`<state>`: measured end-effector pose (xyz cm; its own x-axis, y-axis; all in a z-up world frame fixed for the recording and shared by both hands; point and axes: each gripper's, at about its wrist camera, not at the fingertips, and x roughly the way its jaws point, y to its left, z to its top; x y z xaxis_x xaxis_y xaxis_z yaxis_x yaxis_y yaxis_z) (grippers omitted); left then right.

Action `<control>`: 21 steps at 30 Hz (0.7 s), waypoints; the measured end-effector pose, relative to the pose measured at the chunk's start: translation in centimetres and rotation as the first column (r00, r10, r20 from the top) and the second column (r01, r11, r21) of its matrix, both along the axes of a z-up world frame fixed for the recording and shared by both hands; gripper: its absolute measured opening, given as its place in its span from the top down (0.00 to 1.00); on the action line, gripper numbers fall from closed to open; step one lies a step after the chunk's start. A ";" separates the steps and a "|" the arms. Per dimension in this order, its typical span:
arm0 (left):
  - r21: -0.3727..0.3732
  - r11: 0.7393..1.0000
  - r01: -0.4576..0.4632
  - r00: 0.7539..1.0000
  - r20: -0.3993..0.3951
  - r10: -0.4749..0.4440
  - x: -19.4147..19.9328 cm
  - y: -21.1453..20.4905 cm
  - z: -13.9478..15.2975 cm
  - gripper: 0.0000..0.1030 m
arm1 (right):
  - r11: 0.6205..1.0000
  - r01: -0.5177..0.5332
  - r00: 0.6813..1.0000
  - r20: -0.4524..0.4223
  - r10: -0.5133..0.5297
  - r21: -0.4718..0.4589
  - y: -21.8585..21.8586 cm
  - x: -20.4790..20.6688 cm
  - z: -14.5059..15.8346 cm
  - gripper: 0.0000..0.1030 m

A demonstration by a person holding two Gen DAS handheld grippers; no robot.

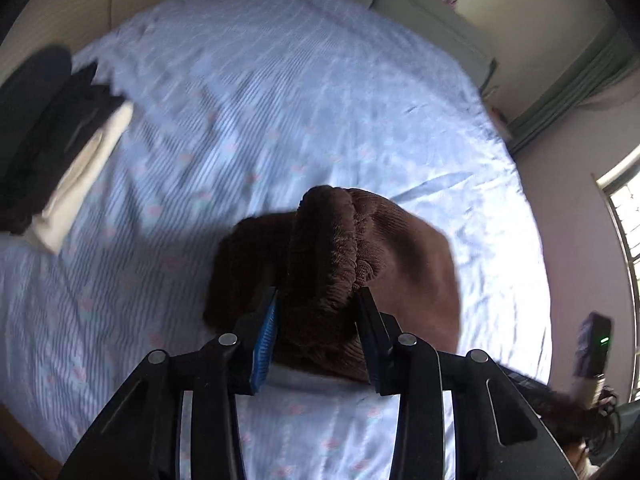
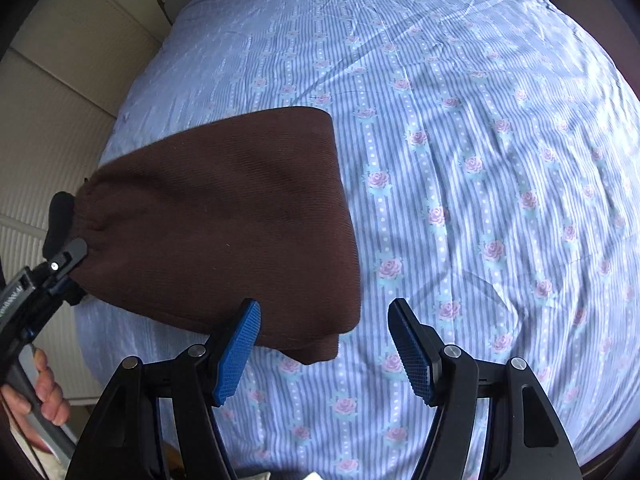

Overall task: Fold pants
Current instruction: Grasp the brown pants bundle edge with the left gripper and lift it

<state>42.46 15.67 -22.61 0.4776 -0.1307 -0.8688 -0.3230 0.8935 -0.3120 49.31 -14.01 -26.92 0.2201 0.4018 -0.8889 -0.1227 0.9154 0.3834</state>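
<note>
The brown ribbed pants (image 2: 224,216) lie folded into a compact slab on the striped floral bedsheet (image 2: 480,160). In the left wrist view my left gripper (image 1: 318,308) is shut on the bunched elastic waistband of the pants (image 1: 324,248), and the fabric fills the gap between the blue pads. The right wrist view shows the same gripper (image 2: 60,248) at the left edge, gripping the waistband end. My right gripper (image 2: 324,320) hangs open just above the near right corner of the pants, and its blue pads (image 2: 236,352) touch nothing.
A stack of folded dark and cream clothes (image 1: 80,152) sits at the bed's far left. A pale headboard cushion (image 1: 420,4) runs along the far side. A window (image 1: 624,208) is at the right. A hand (image 2: 44,392) holds the left gripper's handle beside beige panels (image 2: 48,120).
</note>
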 end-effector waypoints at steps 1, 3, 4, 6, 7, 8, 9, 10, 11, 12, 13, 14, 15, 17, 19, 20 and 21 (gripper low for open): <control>-0.005 1.000 -0.021 0.999 -0.025 0.021 -0.1 0.6 -0.9 0.64 | 1.000 -0.012 1.000 0.005 0.012 -0.008 0.5 0.1 -0.1 0.34; -0.048 0.997 -0.059 0.997 -0.050 0.057 -0.3 1.9 -2.7 0.57 | 0.999 -0.043 0.999 0.004 0.043 -0.024 1.4 0.3 -0.5 0.34; -0.059 0.995 -0.080 0.995 -0.060 0.076 -0.4 2.3 -3.1 0.50 | 0.998 -0.056 0.998 0.003 0.056 -0.032 1.8 0.4 -0.7 0.34; -0.053 0.995 -0.089 0.995 -0.056 0.086 -0.5 2.4 -3.2 0.39 | 0.996 -0.080 0.997 0.000 0.080 -0.050 2.7 0.5 -1.1 0.34; -0.045 0.995 -0.087 0.995 -0.057 0.085 -0.6 2.3 -3.3 0.36 | 0.995 -0.089 0.996 -0.006 0.089 -0.052 2.9 0.6 -1.4 0.35; -0.045 0.996 -0.083 0.995 -0.064 0.080 -0.6 2.3 -3.5 0.35 | 0.994 -0.095 0.995 -0.012 0.094 -0.052 3.2 0.6 -1.7 0.35; -0.068 0.994 -0.083 0.994 -0.078 0.078 -0.5 2.3 -3.9 0.35 | 0.994 -0.099 0.995 -0.021 0.098 -0.054 3.5 0.6 -2.0 0.35; -0.100 0.991 -0.087 0.993 -0.091 0.078 -0.4 2.3 -4.4 0.34 | 0.993 -0.104 0.994 -0.031 0.102 -0.055 3.7 0.6 -2.3 0.35; -0.128 0.988 -0.091 0.992 -0.098 0.079 -0.3 2.2 -4.5 0.34 | 0.993 -0.109 0.993 -0.039 0.107 -0.054 4.0 0.6 -2.6 0.35; -0.140 0.986 -0.095 0.992 -0.101 0.082 -0.3 2.1 -4.8 0.34 | 0.992 -0.113 0.993 -0.047 0.110 -0.056 4.3 0.6 -2.9 0.35; -0.143 0.985 -0.096 0.991 -0.101 0.082 -0.4 1.9 -4.9 0.34 | 0.991 -0.115 0.992 -0.051 0.112 -0.062 4.5 0.6 -3.2 0.34; -0.139 0.986 -0.089 0.992 -0.100 0.075 -0.3 1.5 -5.1 0.32 | 0.991 -0.118 0.992 -0.051 0.114 -0.071 4.8 0.6 -3.4 0.34; -0.134 0.988 -0.083 0.992 -0.103 0.069 -0.2 1.2 -5.2 0.32 | 0.989 -0.122 0.992 -0.050 0.118 -0.080 5.0 0.6 -3.6 0.34; -0.111 0.991 -0.070 0.991 -0.119 0.057 0.4 0.5 -5.6 0.32 | 0.988 -0.128 0.991 -0.046 0.124 -0.090 5.4 0.6 -3.8 0.34; -0.061 0.996 -0.062 0.990 -0.134 0.053 1.0 0.1 -5.8 0.40 | 0.987 -0.131 0.991 -0.042 0.128 -0.091 5.5 0.5 -3.8 0.34; -0.047 0.997 -0.055 0.990 -0.135 0.049 1.2 0.0 -5.5 0.52 | 0.988 -0.130 0.991 -0.036 0.127 -0.087 5.3 0.5 -3.7 0.34; -0.064 0.997 -0.051 0.992 -0.122 0.043 1.1 0.1 -5.0 0.56 | 0.990 -0.116 0.993 -0.030 0.114 -0.075 4.8 0.3 -3.4 0.34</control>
<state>43.57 15.76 -27.61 0.3766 -0.1707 -0.9105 -0.4029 0.8549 -0.3269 49.63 -9.22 -30.32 0.1531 0.3535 -0.9228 -0.2197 0.9226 0.3169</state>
